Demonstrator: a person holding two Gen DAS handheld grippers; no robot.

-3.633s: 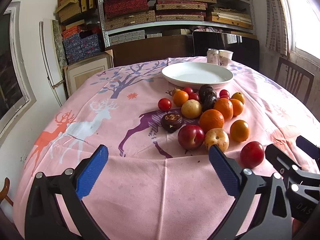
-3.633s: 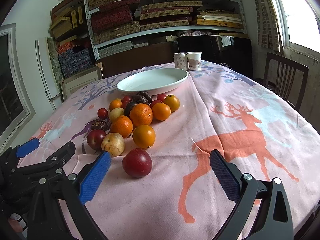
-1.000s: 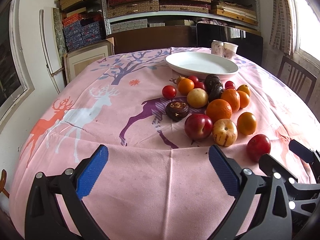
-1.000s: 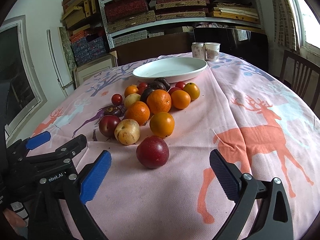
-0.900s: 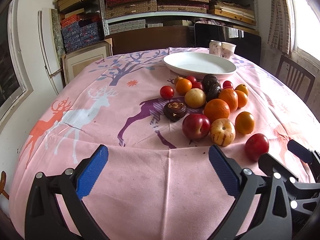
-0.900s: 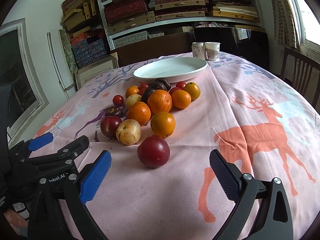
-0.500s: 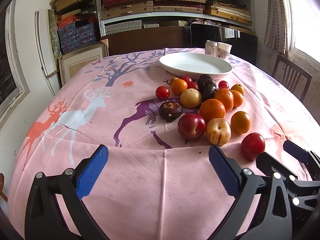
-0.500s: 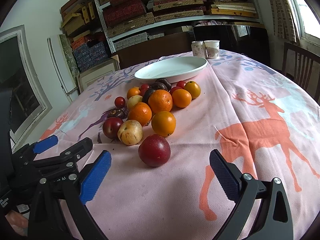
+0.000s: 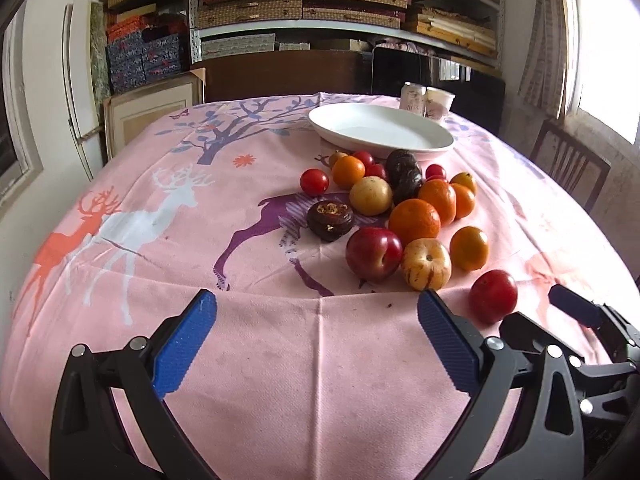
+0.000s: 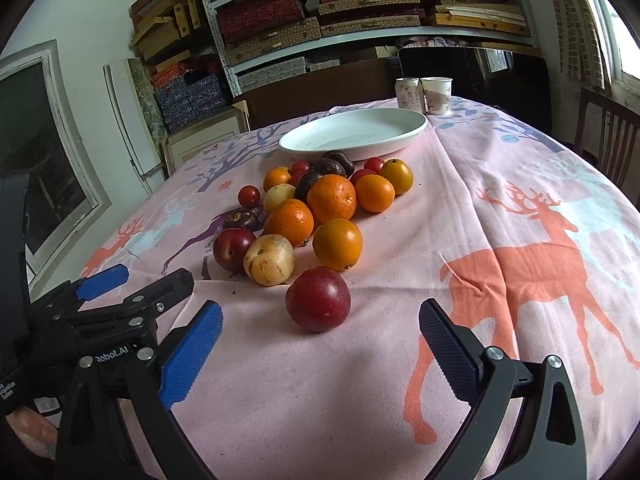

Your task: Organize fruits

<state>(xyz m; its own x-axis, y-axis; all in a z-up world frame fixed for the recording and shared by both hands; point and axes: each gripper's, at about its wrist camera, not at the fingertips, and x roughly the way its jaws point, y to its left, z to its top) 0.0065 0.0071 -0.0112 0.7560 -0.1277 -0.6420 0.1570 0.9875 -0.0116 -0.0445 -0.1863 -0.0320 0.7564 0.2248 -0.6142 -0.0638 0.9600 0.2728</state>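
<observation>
A pile of fruit lies on the pink deer-print tablecloth (image 9: 280,360): oranges (image 9: 414,221), red plums (image 9: 373,253), a yellow striped fruit (image 9: 426,263), small tomatoes (image 9: 314,182) and dark fruits (image 9: 330,220). An empty white plate (image 9: 380,130) sits behind the pile. In the right wrist view a dark red plum (image 10: 318,298) lies nearest, just ahead of my right gripper (image 10: 320,344), which is open and empty. My left gripper (image 9: 316,340) is open and empty, short of the pile. The plate also shows in the right wrist view (image 10: 354,134).
A can (image 10: 407,94) and a paper cup (image 10: 437,89) stand behind the plate. Shelves of boxes (image 9: 340,4) fill the back wall. A wooden chair (image 9: 570,170) stands at the right. The left gripper shows at the left of the right wrist view (image 10: 132,292).
Both grippers have moved slightly closer to the fruit pile and sit a little lower. The fruit and plate have not moved. Both stay open.
</observation>
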